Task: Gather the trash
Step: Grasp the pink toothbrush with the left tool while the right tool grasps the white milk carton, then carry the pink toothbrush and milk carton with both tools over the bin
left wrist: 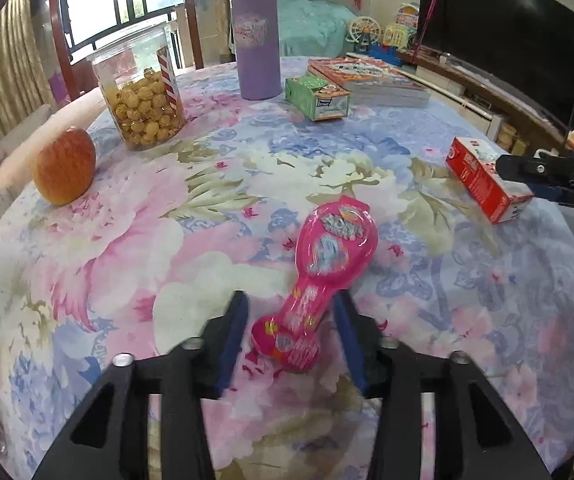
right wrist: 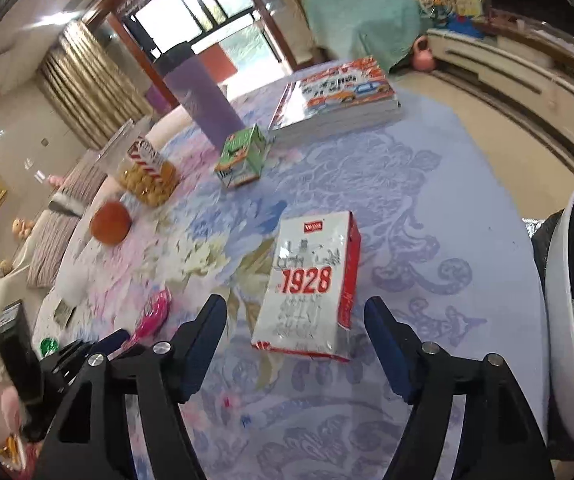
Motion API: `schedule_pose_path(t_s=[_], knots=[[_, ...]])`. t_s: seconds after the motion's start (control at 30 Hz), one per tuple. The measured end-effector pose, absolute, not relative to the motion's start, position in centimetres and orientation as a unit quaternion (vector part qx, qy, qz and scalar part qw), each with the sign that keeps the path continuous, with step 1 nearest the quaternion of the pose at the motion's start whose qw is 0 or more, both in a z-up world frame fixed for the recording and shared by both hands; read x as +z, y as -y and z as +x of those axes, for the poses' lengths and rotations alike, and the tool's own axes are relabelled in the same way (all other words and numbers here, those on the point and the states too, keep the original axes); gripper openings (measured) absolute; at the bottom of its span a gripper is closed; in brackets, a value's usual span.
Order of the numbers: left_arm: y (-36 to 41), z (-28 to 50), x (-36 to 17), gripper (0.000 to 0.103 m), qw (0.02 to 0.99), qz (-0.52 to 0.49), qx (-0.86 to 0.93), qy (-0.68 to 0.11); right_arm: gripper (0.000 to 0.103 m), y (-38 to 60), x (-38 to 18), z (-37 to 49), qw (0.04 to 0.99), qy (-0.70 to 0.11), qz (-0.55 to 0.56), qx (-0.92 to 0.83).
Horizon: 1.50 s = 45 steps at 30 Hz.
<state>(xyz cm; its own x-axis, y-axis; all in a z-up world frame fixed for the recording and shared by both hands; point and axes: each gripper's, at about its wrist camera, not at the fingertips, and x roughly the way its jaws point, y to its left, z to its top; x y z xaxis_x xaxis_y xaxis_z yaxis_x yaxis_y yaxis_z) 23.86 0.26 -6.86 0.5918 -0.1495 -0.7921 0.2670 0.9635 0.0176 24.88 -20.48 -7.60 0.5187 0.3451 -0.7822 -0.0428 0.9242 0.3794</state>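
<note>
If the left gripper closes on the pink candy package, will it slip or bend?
The pink candy package has glossy plastic, so it may slip between the left gripper pads. It looks thin and light, so it probably flexes. Its narrow neck lies between the open jaws, giving a fair grip.

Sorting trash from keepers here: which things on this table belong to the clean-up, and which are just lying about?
Likely trash:
pink candy wrapper, between the open left tongs
red-and-white carton, ahead of the open right tongs
green carton

Likely staying:
apple
popcorn jar
purple tumbler
book
</note>
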Motion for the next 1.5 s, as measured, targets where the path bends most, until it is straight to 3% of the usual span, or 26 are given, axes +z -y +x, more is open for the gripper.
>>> schedule_pose_path(t_s=[0.13, 0.2, 0.3, 0.63, 0.7, 1.5], knots=[[0.7, 24.3, -7.7, 0.045, 0.885, 0.073, -0.116, -0.445, 0.073, 18.9, -8.9, 25.8, 0.866, -0.479, 0.119, 0.084], [0.7, 24.3, -7.7, 0.036, 0.884, 0.065, -0.123, -0.447, 0.071, 18.6, -9.9, 26.3, 0.866, -0.482, 0.109, 0.074], [0.7, 24.1, -7.5, 0.019, 0.883, 0.046, -0.126, -0.450, 0.048, 18.9, -10.6, 25.9, 0.873, -0.474, 0.094, 0.063], [2.0, 22.5, -6.0, 0.015, 0.884, -0.002, -0.154, -0.441, 0.048, 20.7, -8.1, 21.9, 0.878, -0.452, 0.125, 0.099], [3.0, 22.2, -5.8, 0.002, 0.883, 0.001, -0.163, -0.441, 0.048, 21.2, -7.4, 21.1, 0.878, -0.449, 0.129, 0.105], [11.7, 17.7, -2.6, 0.002, 0.874, 0.050, -0.239, -0.420, 0.048, 27.3, -5.2, 13.2, 0.883, -0.424, 0.175, 0.098]])
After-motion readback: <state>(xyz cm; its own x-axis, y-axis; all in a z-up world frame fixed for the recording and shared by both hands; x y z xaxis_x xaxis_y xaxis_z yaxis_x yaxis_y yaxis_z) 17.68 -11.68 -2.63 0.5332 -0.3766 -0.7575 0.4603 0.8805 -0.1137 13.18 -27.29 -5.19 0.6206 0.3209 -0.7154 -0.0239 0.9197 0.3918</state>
